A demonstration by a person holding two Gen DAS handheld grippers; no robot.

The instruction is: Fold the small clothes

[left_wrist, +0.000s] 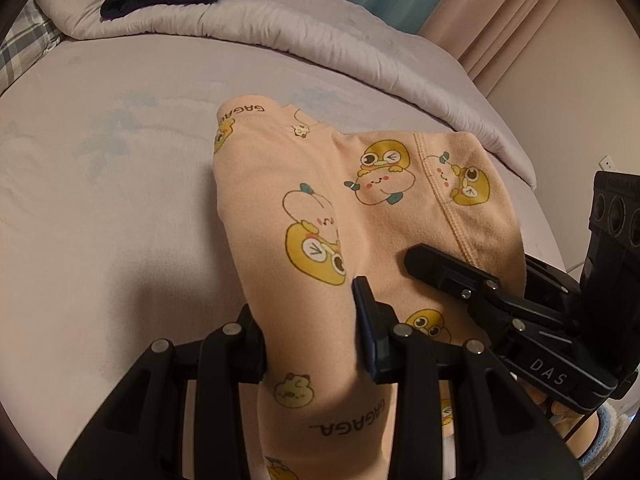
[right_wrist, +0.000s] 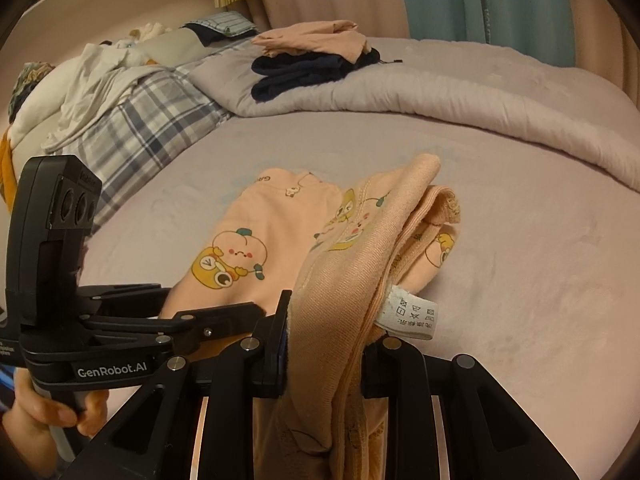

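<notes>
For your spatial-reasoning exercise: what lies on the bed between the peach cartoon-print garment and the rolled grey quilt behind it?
Nothing: in the right wrist view only bare bed sheet lies between the garment and the quilt.

The right gripper [right_wrist: 324, 344] is clamped on a bunched edge of a peach cartoon-print garment [right_wrist: 248, 248], whose inside-out fabric and white care label [right_wrist: 412, 314] drape over its jaws. The rest of the garment lies on the lilac bed sheet [right_wrist: 520, 260]. To the left, a hand [right_wrist: 48, 408] holds the left gripper [right_wrist: 224, 316] reaching onto the same garment. Behind, a folded peach piece [right_wrist: 312, 38] sits on dark navy clothes [right_wrist: 308, 70] atop a rolled quilt [right_wrist: 460, 96].
</notes>
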